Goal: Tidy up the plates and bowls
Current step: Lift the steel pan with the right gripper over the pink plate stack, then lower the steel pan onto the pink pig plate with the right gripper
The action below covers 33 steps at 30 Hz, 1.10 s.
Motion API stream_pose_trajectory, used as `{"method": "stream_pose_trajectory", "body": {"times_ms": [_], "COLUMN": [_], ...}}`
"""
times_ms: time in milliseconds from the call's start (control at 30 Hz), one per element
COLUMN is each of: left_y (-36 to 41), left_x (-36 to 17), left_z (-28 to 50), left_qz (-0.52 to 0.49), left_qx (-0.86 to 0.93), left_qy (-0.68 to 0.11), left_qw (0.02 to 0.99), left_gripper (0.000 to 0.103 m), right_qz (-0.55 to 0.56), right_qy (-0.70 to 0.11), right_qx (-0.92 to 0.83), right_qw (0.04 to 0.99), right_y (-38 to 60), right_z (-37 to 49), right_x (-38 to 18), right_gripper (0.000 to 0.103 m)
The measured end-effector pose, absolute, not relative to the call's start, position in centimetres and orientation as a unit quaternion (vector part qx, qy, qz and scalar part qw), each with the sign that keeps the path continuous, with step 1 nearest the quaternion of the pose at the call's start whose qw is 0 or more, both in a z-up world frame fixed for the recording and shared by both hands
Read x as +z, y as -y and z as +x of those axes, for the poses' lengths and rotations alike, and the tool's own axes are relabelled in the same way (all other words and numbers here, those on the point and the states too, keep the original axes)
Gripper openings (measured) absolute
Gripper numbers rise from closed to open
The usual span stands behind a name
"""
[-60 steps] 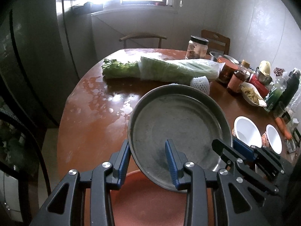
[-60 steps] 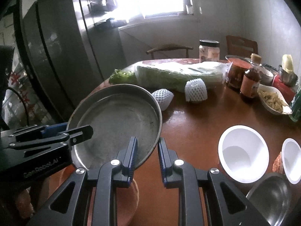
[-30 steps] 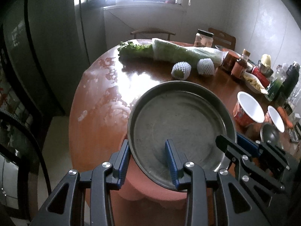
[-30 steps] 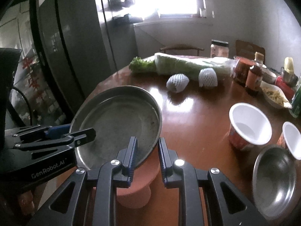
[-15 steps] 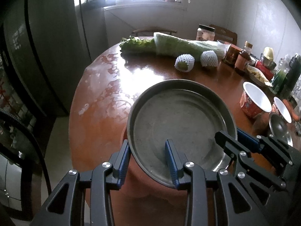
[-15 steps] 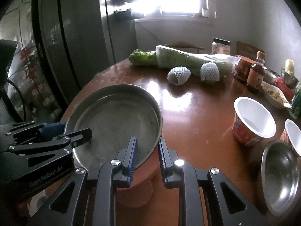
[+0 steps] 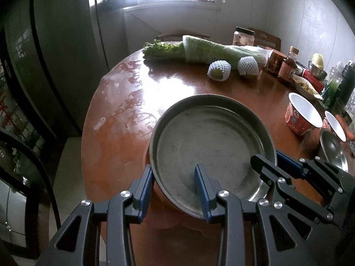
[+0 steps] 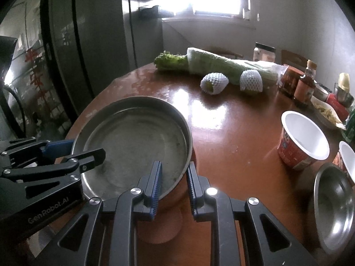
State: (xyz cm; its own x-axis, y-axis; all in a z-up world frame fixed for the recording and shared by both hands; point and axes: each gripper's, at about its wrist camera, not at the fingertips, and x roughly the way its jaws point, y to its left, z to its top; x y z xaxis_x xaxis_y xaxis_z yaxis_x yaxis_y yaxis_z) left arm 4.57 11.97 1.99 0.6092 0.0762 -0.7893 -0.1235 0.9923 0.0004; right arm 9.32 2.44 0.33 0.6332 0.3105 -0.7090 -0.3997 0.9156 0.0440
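A large round metal plate (image 7: 210,141) is held at its near rim by both grippers. My left gripper (image 7: 175,188) straddles the rim, one finger inside and one outside. My right gripper (image 8: 174,184) does the same on the plate's right rim (image 8: 133,141). An orange bowl (image 8: 170,201) sits under the plate, mostly hidden; its base shows on the table. A steel bowl (image 8: 335,201) lies at the right, also in the left wrist view (image 7: 332,150). Two white-lined cup bowls (image 8: 301,139) stand beside it.
The round brown table (image 7: 124,119) carries leafy greens (image 7: 210,48), two net-wrapped fruits (image 7: 219,71), jars and sauce bottles (image 7: 286,66) at the back right. A dark fridge (image 8: 77,44) stands left. The table's left edge is near the plate.
Both grippers have carried the metal plate back toward the table's near edge and higher; the far objects look smaller. The grip on the rim is unchanged.
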Motion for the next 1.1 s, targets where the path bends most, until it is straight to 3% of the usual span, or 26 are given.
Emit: {"method": "stream_pose_trajectory", "body": {"times_ms": [1100], "left_y": [-12.3], "left_x": [2.1], "left_z": [4.1], "left_qz": [-0.028], "left_qx": [0.060], "left_qy": [-0.437], "left_qw": [0.897], "left_gripper": [0.038], "right_qz": [-0.101], "right_qy": [-0.379], "right_qx": [0.199], "right_qw": [0.898], "right_y": [-3.6], "right_z": [8.9], "right_x": [0.1], "right_gripper": [0.028]}}
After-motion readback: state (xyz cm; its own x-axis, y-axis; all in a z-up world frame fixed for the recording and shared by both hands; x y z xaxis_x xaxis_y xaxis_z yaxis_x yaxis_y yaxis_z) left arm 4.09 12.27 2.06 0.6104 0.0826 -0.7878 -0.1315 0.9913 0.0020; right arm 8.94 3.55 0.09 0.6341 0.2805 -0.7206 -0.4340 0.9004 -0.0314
